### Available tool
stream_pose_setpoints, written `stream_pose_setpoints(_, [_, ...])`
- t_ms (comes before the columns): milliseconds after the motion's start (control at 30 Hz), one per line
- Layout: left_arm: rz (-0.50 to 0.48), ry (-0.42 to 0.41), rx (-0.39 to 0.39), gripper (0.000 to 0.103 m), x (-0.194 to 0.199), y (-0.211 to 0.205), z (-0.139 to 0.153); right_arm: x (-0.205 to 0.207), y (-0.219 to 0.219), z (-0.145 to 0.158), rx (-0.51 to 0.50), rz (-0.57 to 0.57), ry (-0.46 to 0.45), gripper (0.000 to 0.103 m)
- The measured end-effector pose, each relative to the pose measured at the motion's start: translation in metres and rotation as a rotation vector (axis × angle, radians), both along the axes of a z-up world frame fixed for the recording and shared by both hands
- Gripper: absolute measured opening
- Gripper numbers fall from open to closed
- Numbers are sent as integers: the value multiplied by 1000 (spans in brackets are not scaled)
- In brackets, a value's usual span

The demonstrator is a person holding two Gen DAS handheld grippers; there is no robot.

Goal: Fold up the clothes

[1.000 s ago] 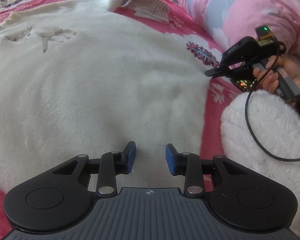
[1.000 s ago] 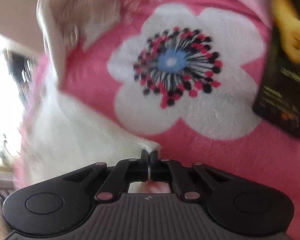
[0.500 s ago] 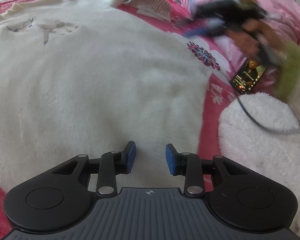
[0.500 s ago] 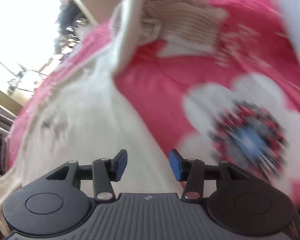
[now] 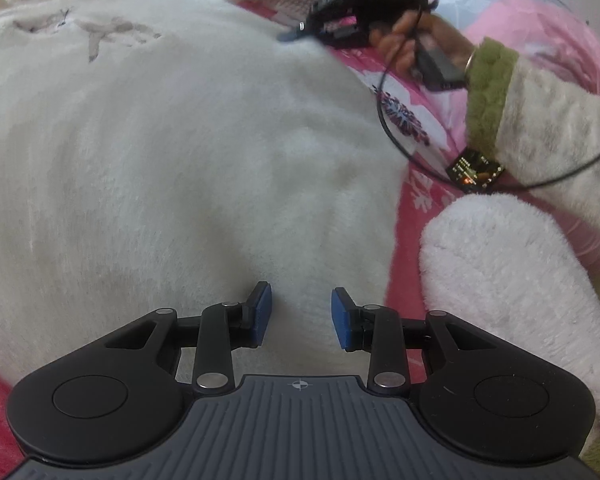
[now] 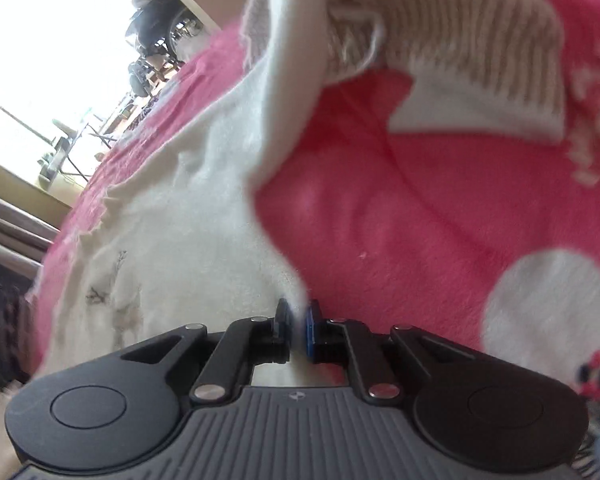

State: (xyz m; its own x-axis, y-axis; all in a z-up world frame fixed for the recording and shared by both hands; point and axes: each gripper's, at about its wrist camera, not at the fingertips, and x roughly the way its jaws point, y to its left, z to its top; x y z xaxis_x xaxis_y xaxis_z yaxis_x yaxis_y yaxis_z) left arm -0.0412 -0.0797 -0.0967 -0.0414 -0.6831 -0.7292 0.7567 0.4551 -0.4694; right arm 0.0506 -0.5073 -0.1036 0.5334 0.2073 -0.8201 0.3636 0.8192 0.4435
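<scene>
**White fleece on a pink floral bed**

The fleece garment [image 5: 188,152] is cream-white, with a faint grey-beige embroidered motif at far left. The bedspread [image 6: 420,208] under it is hot pink with white flowers, their centres blue ringed by black and red dots. Far right, a knit piece [image 6: 452,40] is beige with white bands.

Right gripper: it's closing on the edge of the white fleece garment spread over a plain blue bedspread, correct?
Not quite. The right gripper is closing with the edge of the white fleece garment between its fingers, but the bedspread is pink with white flowers, not plain blue. The right wrist view shows this; the left wrist view shows the same pink cover.
</scene>
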Motion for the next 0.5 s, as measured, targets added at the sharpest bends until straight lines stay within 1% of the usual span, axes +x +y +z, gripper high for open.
stream_pose_setpoints(33, [-3, 3, 1, 33, 0, 0, 0, 1, 0, -5, -17, 2, 15, 9])
stream_pose_setpoints(67, [-5, 5, 2, 33, 1, 0, 1, 1, -5, -6, 1, -15, 10, 8])
stream_pose_setpoints(133, [-11, 7, 4, 33, 1, 0, 1, -1, -16, -3, 58, -62, -27, 18])
stream_pose_setpoints(167, [-14, 2, 5, 33, 0, 0, 2, -4, -20, -1, 80, -73, -38, 19])
stream_pose_setpoints(200, [-17, -4, 7, 33, -1, 0, 3, -7, -24, 1, 99, -78, -47, 22])
stream_pose_setpoints(233, [-21, -11, 9, 33, -2, -1, 3, -11, -28, 3, 118, -83, -55, 29])
stream_pose_setpoints(300, [-28, -23, 12, 33, -5, -2, 3, -17, -37, 7, 156, -93, -71, 37])
stream_pose_setpoints(333, [-27, -24, 12, 33, -6, -3, 3, -21, -37, 6, 163, -69, -51, 37])
stream_pose_setpoints(400, [-26, -24, 12, 33, -6, -4, 3, -28, -26, 0, 136, 19, 19, 36])
stream_pose_setpoints(433, [-25, -21, 11, 33, -6, -4, 3, -34, -20, -3, 94, 64, 54, 24])
stream_pose_setpoints(467, [-26, -20, 11, 33, -6, -4, 3, -41, -13, -4, 32, 102, 59, 22])
stream_pose_setpoints(500, [-28, -19, 12, 33, -6, -2, 3, -50, -10, -1, -11, 128, 42, 22])
